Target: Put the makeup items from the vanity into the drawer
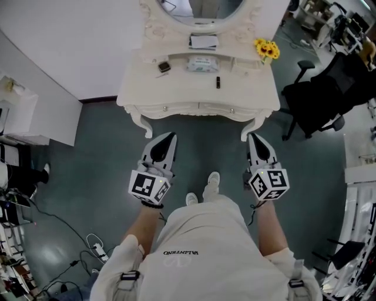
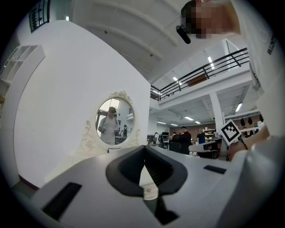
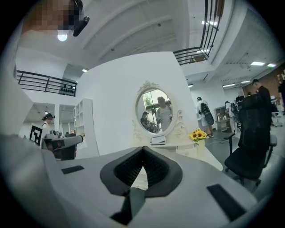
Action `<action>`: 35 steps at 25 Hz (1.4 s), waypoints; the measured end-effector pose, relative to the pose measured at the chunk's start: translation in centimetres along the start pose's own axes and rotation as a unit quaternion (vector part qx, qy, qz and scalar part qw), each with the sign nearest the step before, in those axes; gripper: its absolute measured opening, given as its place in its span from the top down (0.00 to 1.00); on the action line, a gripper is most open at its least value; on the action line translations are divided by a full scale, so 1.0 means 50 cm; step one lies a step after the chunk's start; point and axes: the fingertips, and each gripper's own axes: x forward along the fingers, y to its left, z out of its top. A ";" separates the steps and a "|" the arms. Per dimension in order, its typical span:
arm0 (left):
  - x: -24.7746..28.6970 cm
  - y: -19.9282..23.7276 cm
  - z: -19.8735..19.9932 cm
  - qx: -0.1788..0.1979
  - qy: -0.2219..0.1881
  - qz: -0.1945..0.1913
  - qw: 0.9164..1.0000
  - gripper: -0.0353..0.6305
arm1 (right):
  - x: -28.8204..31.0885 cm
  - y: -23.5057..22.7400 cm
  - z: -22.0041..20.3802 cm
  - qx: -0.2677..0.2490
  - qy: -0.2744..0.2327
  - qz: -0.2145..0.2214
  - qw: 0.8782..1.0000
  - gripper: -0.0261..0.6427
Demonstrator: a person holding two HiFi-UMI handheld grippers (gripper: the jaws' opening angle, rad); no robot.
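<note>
The white vanity (image 1: 176,91) stands ahead of me under its oval mirror (image 1: 200,9). On its top lie a dark compact (image 1: 164,67), a thin stick (image 1: 160,75), a pale pack (image 1: 202,63) and a small dark lipstick (image 1: 218,82). Two drawer fronts (image 1: 198,109) with small knobs are closed. My left gripper (image 1: 173,136) and right gripper (image 1: 252,136) hang side by side short of the vanity's front edge, both shut and empty. In the left gripper view the left gripper (image 2: 144,148) points at the mirror (image 2: 113,120). The right gripper (image 3: 143,148) points at the mirror (image 3: 154,110).
Sunflowers (image 1: 266,50) stand at the vanity's right end, with a white box (image 1: 203,41) on the shelf below the mirror. A black office chair (image 1: 320,97) is to the right and a white cabinet (image 1: 23,117) to the left. Cables (image 1: 94,244) lie on the floor.
</note>
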 end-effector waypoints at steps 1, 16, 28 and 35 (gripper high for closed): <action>0.013 0.004 0.001 -0.001 0.000 0.003 1.000 0.94 | 0.012 -0.006 0.005 0.000 0.000 0.004 1.000 0.95; 0.231 0.008 0.019 0.007 -0.003 0.014 1.000 0.94 | 0.178 -0.140 0.041 0.005 0.015 0.053 0.998 0.95; 0.292 0.005 0.002 0.011 0.011 0.040 0.999 0.94 | 0.225 -0.214 0.026 0.020 0.030 0.065 0.997 0.95; 0.330 0.031 -0.013 0.004 0.019 0.032 0.999 0.94 | 0.267 -0.221 0.000 0.023 0.050 0.066 0.996 0.95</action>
